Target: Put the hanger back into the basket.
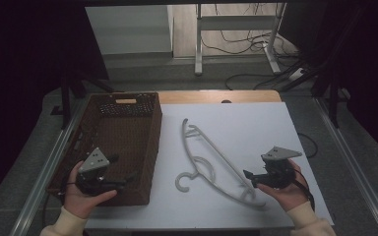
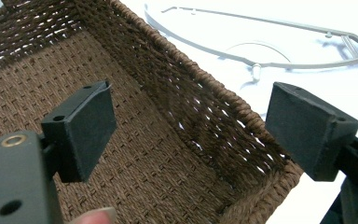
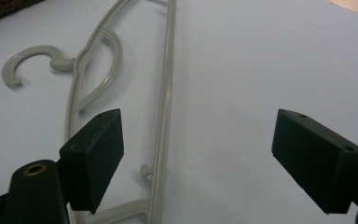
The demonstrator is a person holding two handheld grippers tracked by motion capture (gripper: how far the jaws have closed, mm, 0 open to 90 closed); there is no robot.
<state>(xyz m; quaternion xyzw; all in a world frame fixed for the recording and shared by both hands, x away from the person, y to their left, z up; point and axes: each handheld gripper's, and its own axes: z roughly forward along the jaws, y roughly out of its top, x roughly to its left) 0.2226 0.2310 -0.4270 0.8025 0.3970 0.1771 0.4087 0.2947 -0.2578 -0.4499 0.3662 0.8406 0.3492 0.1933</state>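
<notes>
A pale grey plastic hanger (image 1: 211, 160) lies flat on the white tabletop (image 1: 256, 128), its hook (image 3: 25, 63) toward the front. A brown woven basket (image 1: 128, 142) stands left of it. My left gripper (image 1: 128, 181) hovers over the basket's near right corner (image 2: 261, 154), jaws wide apart and empty. At the hanger's near end my right gripper (image 1: 248, 176) is open too, just above the table; the hanger's straight bar (image 3: 165, 107) runs up past its left jaw. A hand holds each gripper.
The basket's inside (image 2: 135, 168) holds nothing that I can see. Beyond the table's far wooden edge (image 1: 216, 96) are a white metal frame (image 1: 236, 29) and loose cables on the floor (image 1: 256, 73). Metal rails (image 1: 354, 162) run along both sides.
</notes>
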